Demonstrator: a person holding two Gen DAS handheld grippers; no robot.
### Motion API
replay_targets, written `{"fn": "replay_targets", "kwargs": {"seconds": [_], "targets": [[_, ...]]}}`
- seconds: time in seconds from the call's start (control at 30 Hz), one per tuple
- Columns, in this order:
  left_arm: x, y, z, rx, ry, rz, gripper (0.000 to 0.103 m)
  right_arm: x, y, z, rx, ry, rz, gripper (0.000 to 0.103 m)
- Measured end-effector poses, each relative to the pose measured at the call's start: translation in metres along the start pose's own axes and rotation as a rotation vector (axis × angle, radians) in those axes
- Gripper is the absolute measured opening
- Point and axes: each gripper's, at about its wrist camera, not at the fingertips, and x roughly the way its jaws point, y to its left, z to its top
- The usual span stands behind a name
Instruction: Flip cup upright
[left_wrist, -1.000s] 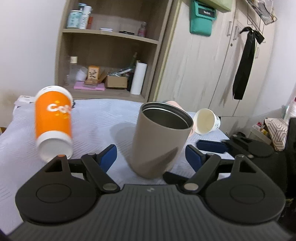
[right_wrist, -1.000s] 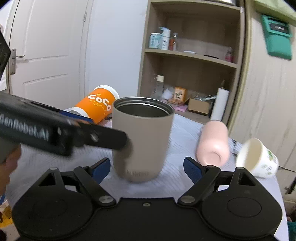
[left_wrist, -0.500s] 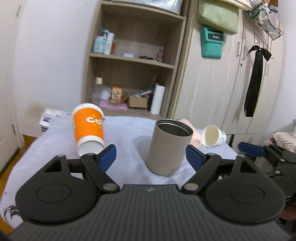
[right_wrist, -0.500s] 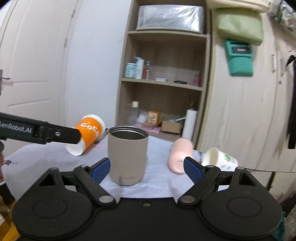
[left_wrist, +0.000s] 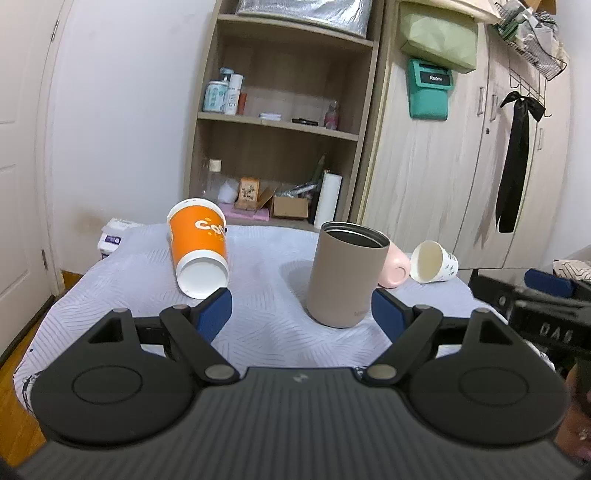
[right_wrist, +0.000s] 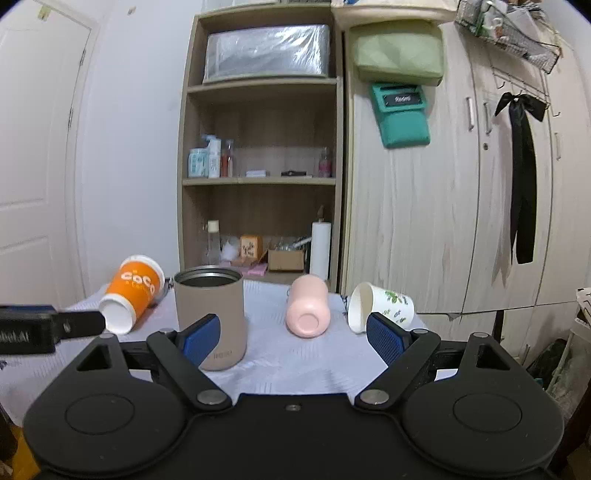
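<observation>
Only from the right wrist, pink cup base fully visible; both grippers spread, empty

Wooden shelf (open) beside wardrobe.

We cannot read the beige tumbler's low logo, half covered by the right gripper's near finger. The tumbler hides most of the pink cup from the left wrist camera. The left gripper runs off the picture's left edge.
</observation>
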Motion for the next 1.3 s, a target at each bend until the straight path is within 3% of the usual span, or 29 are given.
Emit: {"fn": "replay_targets", "kwargs": {"seconds": [0.2,0.37,0.43,0.63,1.3], "targets": [[-0.004,0.000,-0.003,0.008,-0.031,0.007,0.083,-0.011,0.003,-0.003,-0.032,-0.035,-0.037,0.091],[-0.006,-0.003,-0.006,0.056,-0.058,0.032,0.086,-0.013,0.004,-0.006,-0.033,-0.028,-0.015,0.097],[-0.008,-0.008,-0.008,0.090,-0.082,0.047,0.092,-0.013,0.004,-0.008,-0.029,-0.033,-0.010,0.103],[-0.016,-0.017,-0.013,0.154,-0.126,0.061,0.103,-0.007,0.000,-0.012,0.004,-0.010,-0.044,0.103],[-0.008,-0.018,-0.018,0.140,-0.043,0.059,0.103,-0.012,-0.002,-0.017,0.006,0.005,-0.065,0.103]]}}
